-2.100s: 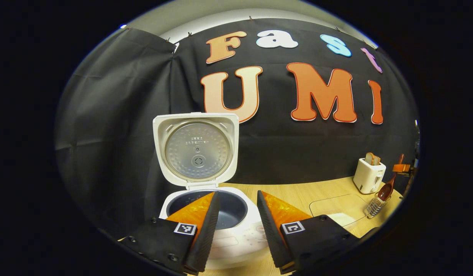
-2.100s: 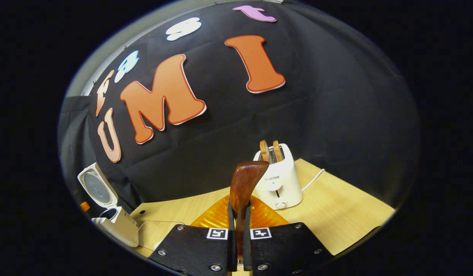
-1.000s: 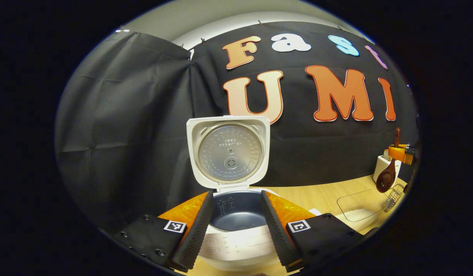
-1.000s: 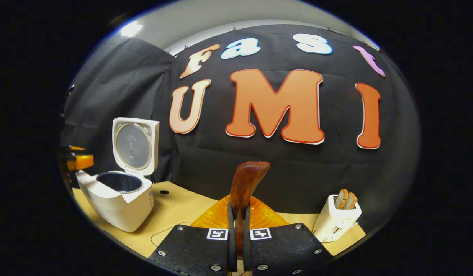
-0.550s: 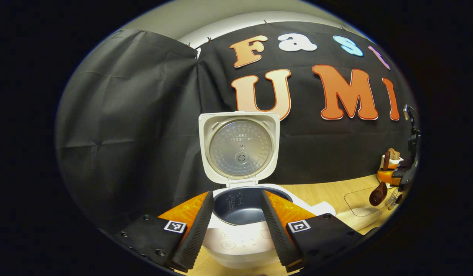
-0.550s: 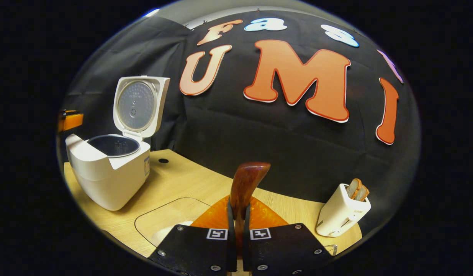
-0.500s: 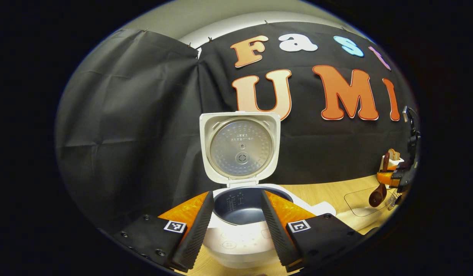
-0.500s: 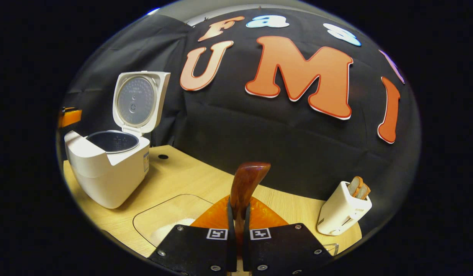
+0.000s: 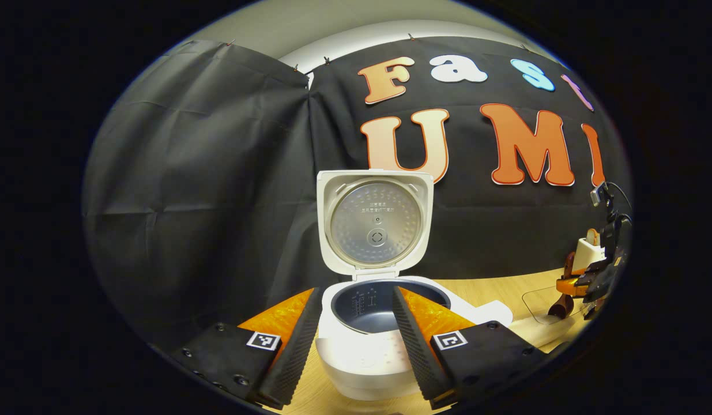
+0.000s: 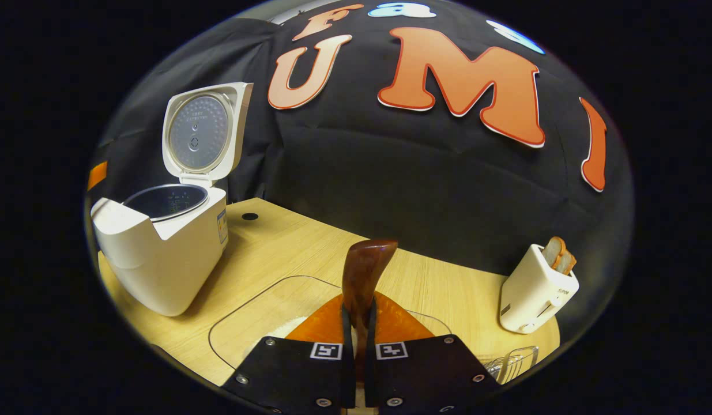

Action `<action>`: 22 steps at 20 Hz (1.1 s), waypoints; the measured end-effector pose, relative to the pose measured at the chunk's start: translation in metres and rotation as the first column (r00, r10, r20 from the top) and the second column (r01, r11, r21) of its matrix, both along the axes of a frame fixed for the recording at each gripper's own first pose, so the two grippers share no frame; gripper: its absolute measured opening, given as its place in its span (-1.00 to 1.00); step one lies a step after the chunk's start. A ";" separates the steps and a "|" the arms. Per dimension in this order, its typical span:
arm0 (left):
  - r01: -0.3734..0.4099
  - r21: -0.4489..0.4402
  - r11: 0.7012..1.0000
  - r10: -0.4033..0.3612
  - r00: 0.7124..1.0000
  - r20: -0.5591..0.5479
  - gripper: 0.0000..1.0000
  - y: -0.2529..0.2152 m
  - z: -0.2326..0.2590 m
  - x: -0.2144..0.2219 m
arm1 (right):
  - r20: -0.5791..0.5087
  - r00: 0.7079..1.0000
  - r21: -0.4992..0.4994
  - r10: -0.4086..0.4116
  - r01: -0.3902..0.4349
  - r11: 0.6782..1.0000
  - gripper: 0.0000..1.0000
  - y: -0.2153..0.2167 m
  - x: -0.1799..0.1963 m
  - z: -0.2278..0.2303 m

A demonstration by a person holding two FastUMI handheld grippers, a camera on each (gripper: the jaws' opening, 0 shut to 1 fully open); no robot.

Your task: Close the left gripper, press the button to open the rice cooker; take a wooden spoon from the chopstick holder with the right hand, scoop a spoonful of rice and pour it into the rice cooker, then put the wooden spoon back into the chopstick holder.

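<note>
I hold the left gripper parted wide before the open rice cooker; the right gripper clamps the wooden spoon.

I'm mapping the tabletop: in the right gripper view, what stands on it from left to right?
White rice cooker with its lid raised → dark brown wooden spoon clamped in the right gripper → white toaster holding bread slices.
</note>
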State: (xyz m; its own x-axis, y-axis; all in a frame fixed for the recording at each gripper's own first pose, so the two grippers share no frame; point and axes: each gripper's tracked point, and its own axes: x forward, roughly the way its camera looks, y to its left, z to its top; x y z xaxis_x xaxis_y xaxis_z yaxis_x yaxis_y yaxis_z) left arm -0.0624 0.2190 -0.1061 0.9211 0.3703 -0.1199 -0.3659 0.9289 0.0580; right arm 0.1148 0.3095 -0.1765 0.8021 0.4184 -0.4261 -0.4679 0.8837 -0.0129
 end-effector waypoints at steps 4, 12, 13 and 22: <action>-0.016 -0.027 1.000 0.016 1.000 -0.004 0.63 0.007 -0.008 -0.005 | -0.054 0.998 0.087 -0.042 0.047 0.995 -0.86 0.004 -0.004 -0.002; -0.016 -0.043 0.999 0.015 1.000 -0.012 0.62 0.010 -0.014 -0.004 | -0.221 0.968 0.329 -0.118 0.188 0.926 -0.86 0.010 -0.003 -0.008; -0.015 -0.045 0.999 0.014 1.000 -0.012 0.60 0.011 -0.015 -0.004 | -0.244 0.962 0.354 -0.120 0.204 0.913 -0.86 0.010 -0.002 -0.009; -0.016 -0.059 0.998 0.015 1.000 -0.019 0.60 0.010 -0.019 -0.004 | -0.452 0.889 0.593 -0.072 0.360 0.720 -0.87 0.015 0.000 -0.015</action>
State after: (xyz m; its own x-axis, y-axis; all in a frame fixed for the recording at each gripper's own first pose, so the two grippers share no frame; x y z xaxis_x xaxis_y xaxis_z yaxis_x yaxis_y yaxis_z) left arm -0.0662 0.2287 -0.1255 0.9127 0.3765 -0.1589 -0.3797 0.9250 0.0104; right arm 0.1145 0.3245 -0.1916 0.7432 0.5373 -0.3986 -0.1014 0.6793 0.7268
